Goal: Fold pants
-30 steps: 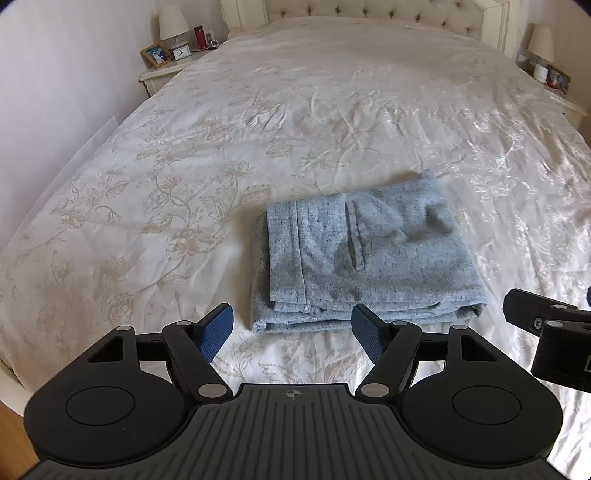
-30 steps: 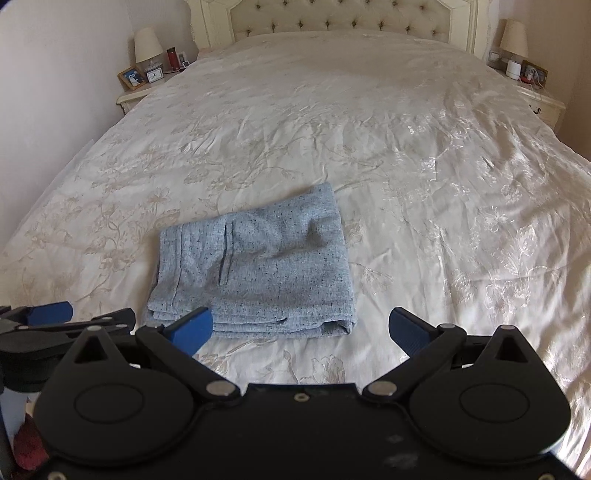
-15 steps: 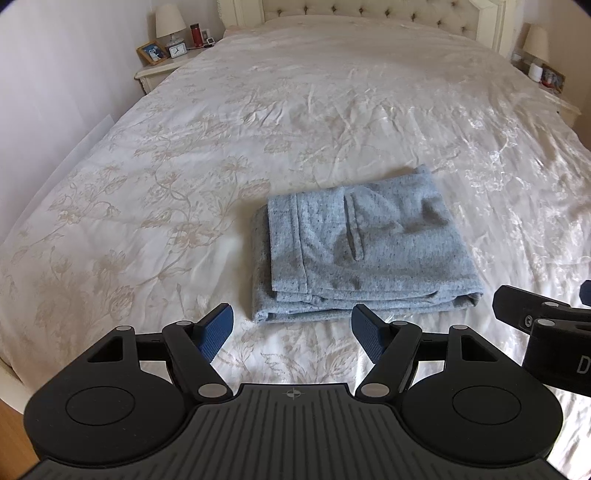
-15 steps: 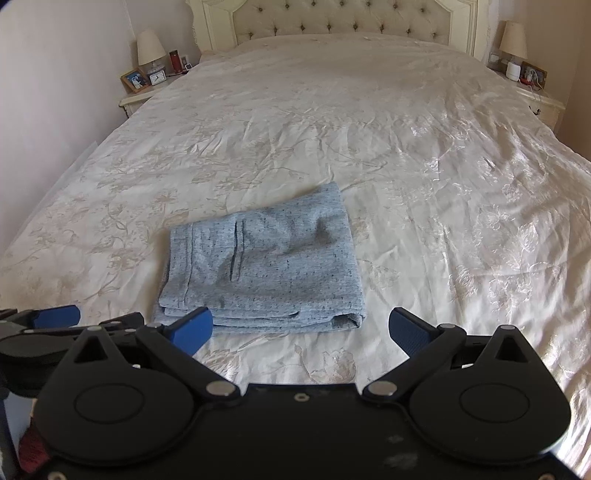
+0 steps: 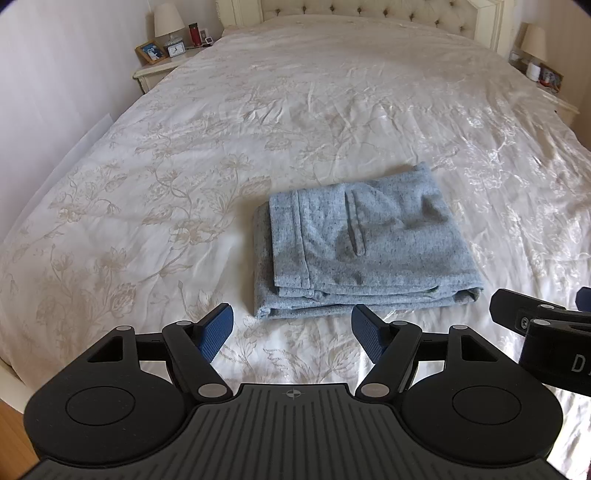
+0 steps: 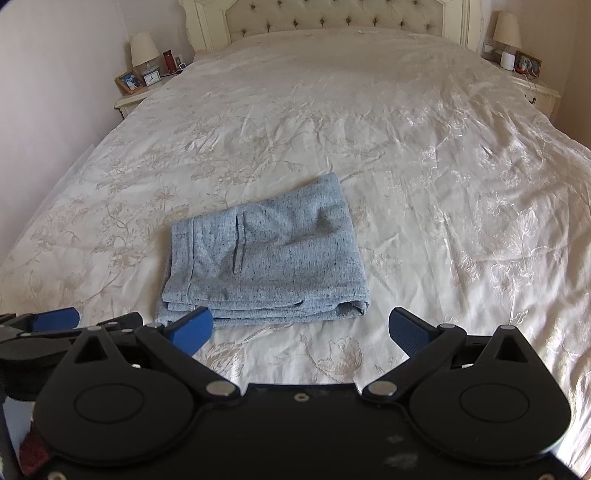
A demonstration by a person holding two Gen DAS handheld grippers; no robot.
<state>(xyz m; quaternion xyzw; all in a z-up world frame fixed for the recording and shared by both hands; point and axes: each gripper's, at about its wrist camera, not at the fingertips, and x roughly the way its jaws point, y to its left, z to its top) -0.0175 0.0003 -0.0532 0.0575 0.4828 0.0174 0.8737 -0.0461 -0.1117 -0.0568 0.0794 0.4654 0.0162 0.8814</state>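
Light blue pants (image 5: 364,247) lie folded into a compact rectangle on the cream floral bedspread (image 5: 221,155), stacked layers showing along the near edge. The same bundle of pants (image 6: 266,258) sits left of centre in the right wrist view. My left gripper (image 5: 291,332) hovers open just short of the near edge, nothing between its blue pads. My right gripper (image 6: 301,328) is open too, empty, held back from the bundle's near right corner. Part of the right gripper (image 5: 535,325) shows at the right edge of the left wrist view, and the left gripper (image 6: 55,321) shows at the left edge of the right wrist view.
A tufted headboard (image 6: 332,16) closes the far end of the bed. A nightstand (image 5: 162,68) with lamp, photo frame and clock stands far left, another nightstand (image 6: 528,81) far right. A pale wall (image 5: 48,92) runs along the bed's left side. Wood floor (image 5: 9,435) shows bottom left.
Both views have drawn back and tilted a little, so the folded pants sit slightly farther from the fingertips. The pants themselves have not moved, and both grippers stay open.
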